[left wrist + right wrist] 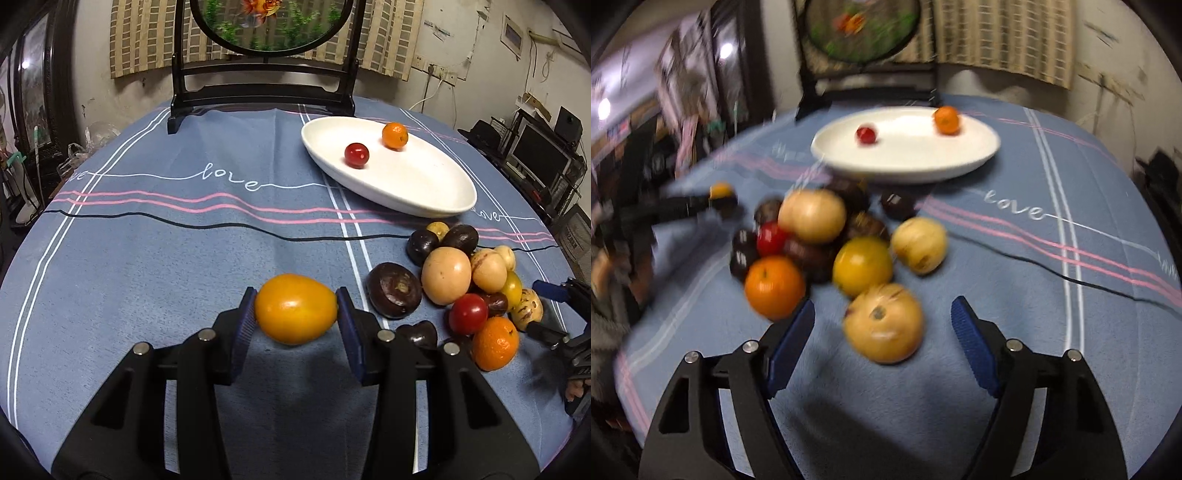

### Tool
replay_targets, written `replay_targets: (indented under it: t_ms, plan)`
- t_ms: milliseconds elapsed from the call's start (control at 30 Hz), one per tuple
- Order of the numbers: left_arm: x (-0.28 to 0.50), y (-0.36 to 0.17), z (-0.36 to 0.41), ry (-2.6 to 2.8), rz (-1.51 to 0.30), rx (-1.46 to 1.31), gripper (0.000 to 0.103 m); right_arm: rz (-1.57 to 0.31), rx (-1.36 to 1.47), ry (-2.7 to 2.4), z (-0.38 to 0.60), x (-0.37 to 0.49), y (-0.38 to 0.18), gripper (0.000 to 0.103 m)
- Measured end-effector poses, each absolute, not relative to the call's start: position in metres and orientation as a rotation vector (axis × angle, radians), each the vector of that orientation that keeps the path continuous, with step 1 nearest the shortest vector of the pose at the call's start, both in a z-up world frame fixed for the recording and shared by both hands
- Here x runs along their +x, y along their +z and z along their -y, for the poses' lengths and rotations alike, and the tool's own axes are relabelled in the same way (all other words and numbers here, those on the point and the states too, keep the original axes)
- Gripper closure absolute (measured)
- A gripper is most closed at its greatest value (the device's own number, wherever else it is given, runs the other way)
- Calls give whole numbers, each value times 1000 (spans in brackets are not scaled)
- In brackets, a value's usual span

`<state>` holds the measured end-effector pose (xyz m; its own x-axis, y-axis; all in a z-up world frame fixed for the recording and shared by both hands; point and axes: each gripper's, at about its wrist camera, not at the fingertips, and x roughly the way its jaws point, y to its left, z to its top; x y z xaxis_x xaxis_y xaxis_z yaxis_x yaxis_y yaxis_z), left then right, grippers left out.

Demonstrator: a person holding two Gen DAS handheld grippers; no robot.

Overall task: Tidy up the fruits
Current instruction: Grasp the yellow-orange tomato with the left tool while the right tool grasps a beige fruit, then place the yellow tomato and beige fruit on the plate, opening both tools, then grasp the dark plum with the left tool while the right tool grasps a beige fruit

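Observation:
My left gripper point(296, 295) is shut on a yellow-orange oval fruit point(295, 309), held just above the blue tablecloth. A white oval plate point(424, 195) at the far right holds a small red fruit point(357, 155) and a small orange point(395, 136). A pile of several fruits point(447, 275) lies right of the held fruit: tan, dark purple, red, yellow and orange. In the blurred right wrist view my right gripper point(883, 304) is open around a tan striped fruit point(884, 323) at the pile's near edge. Its pads do not touch the fruit. An orange point(774, 286) lies beside its left finger.
A dark wooden stand with a round fish picture point(258, 92) rises at the table's far edge behind the plate. The round table's edge curves away on both sides. Shelves with monitors point(539, 155) stand off to the right.

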<state>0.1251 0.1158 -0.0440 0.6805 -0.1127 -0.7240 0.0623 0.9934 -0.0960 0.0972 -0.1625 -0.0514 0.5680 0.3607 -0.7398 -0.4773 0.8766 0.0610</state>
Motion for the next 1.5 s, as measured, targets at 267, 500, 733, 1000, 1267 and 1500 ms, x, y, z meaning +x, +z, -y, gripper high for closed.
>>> replay_targets:
  t_ms: [267, 500, 733, 1000, 1267, 1500]
  plan:
    - [128, -49, -110, -135, -846, -55, 59, -859, -112, 500, 167, 102, -57, 58]
    - [138, -27, -105, -157, -809, -63, 59, -776, 35, 521, 189, 116, -18, 58]
    - [205, 0, -60, -192, -796, -15, 59, -757, 92, 490, 172, 198, 15, 58]
    - [264, -25, -25, -217, -858, 9, 56, -839, 115, 442, 149, 268, -20, 55]
    - [260, -13, -46, -204, -809, -39, 26, -663, 98, 413, 164, 246, 11, 22]
    - [216, -13, -70, -144, -776, -16, 15, -656, 108, 431, 178, 205, 25, 8]
